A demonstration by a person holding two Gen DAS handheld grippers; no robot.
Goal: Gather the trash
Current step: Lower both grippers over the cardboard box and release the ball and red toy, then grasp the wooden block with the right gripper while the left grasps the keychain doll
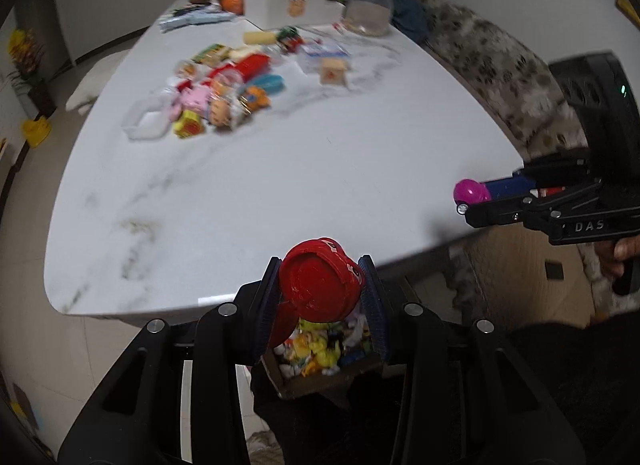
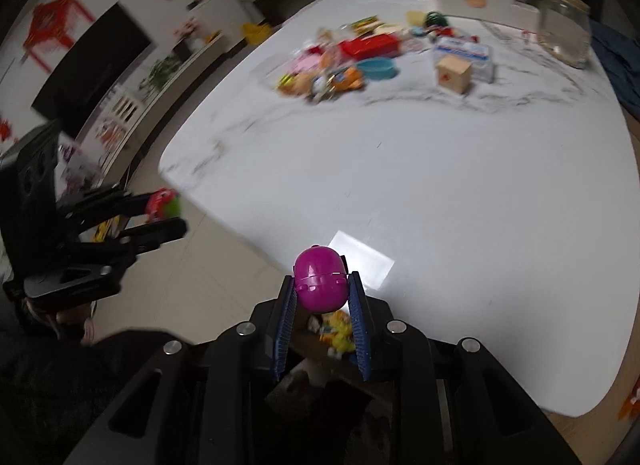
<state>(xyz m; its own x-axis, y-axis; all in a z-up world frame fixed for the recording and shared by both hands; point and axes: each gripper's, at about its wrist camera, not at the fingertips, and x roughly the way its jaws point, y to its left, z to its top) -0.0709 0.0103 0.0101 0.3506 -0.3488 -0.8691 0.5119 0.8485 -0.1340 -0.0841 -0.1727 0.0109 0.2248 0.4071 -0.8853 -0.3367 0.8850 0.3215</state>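
A white marble table (image 1: 304, 169) carried a far heap of trash (image 1: 216, 93). Below its near edge, a full box (image 1: 320, 365) sat under both grippers: left (image 1: 322, 285) clamped a red cup (image 1: 320, 281), right (image 2: 320, 289) a magenta egg (image 2: 320, 281).

left gripper (image 1: 322, 285): fingers clamped, loaded | right gripper (image 2: 320, 289): fingers clamped, loaded

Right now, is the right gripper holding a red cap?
No, the right gripper is shut on a magenta plastic egg.
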